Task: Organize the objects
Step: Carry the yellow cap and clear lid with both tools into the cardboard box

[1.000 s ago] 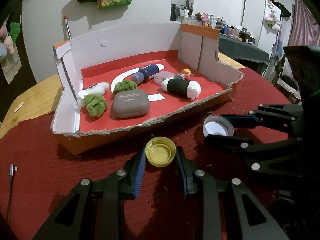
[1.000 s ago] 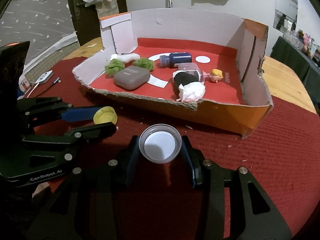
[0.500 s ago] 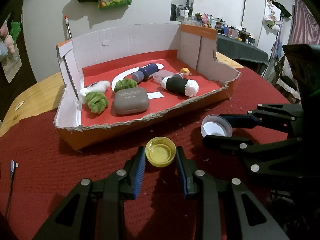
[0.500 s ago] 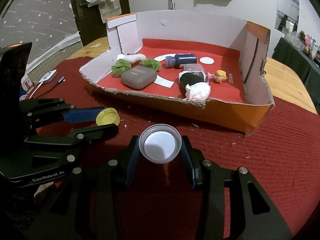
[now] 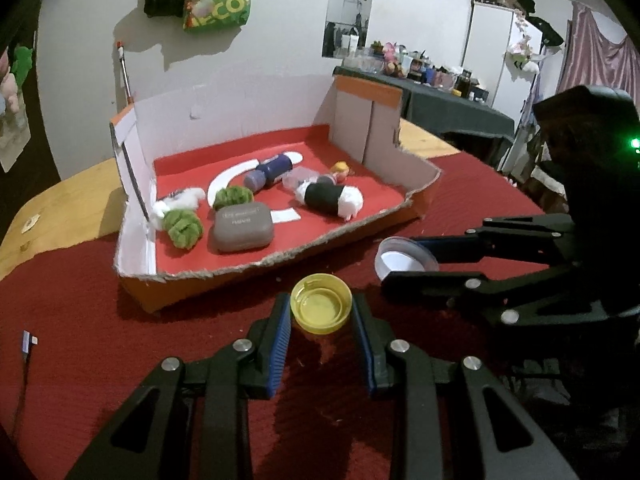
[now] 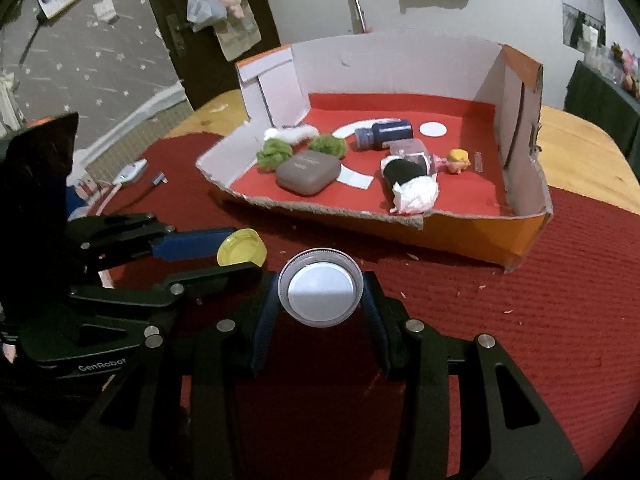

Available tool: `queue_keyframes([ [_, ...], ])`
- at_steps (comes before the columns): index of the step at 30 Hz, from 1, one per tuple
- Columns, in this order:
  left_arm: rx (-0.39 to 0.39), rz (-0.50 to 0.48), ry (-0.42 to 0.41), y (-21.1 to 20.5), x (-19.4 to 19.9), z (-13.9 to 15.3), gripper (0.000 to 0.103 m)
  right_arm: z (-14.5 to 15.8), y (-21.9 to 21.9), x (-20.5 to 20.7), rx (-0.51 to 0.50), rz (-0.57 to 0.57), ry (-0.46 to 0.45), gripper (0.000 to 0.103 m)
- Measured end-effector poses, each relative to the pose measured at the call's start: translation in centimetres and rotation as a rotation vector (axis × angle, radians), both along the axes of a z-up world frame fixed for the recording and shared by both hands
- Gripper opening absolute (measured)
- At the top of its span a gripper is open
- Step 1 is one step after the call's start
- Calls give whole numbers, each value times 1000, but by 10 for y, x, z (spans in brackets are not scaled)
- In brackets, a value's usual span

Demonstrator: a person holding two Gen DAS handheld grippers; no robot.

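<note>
Right up close, the left claw (image 5: 321, 312) is clamped on a yellow cap (image 5: 321, 309), open side up, pinched between its blue pads above the red cloth (image 5: 80, 320) that covers the counter (image 5: 60, 196). Alongside it, the right claw (image 6: 321, 298) grips a clear lid (image 6: 321, 293) with a white inner face, squeezed the same way between both pads. The two claws sit near each other, tips apart, each cap held clear in front of the torn front edge of the cardboard box (image 5: 260, 268). Off at the left edge, a cable plug (image 5: 29, 340) lies on the cloth. Moving on into the box, on its red floor: a grey case (image 5: 243, 227) near the front, two green fuzzy balls (image 5: 182, 227) beside it, a white tuft (image 5: 188, 199) behind. To the right, a black roll with white ends (image 5: 330, 199) lies on its side, with a small blond figure (image 5: 340, 170) just past it. Further in, a dark blue bottle (image 5: 272, 170) lies tipped over on a white arc of paper (image 5: 228, 176). At the back, a green bag (image 5: 218, 4) hangs on the wall.
</note>
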State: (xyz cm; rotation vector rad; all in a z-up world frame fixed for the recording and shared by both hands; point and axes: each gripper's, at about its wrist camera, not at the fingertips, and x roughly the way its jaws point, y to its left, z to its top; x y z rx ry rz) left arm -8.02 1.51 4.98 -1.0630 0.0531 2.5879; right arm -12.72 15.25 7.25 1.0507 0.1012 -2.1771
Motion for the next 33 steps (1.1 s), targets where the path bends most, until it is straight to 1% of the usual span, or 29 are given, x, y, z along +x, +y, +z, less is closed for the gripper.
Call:
queue_keyframes([
  [6,8,14,35,-8,-1,17,31,19,8,-2,-39,1,19,40],
  [12,-13,41,49,-15,-12,28,31,37,12,-18,-81,18,20,40],
  [15,-36,56,34,-17,-22,30,31,42,11,-30,-84,21,13,40],
  [24,-89,54,-19,-15,-50,27,31,37,-5,-58,-18,40,-14,40],
  [28,-94,31,-63,-17,-61,21,31,31,-13,-69,5,57,-39,40],
  [33,-73,-12,-126,-20,-70,12,31,22,-21,-78,22,77,-74,40],
])
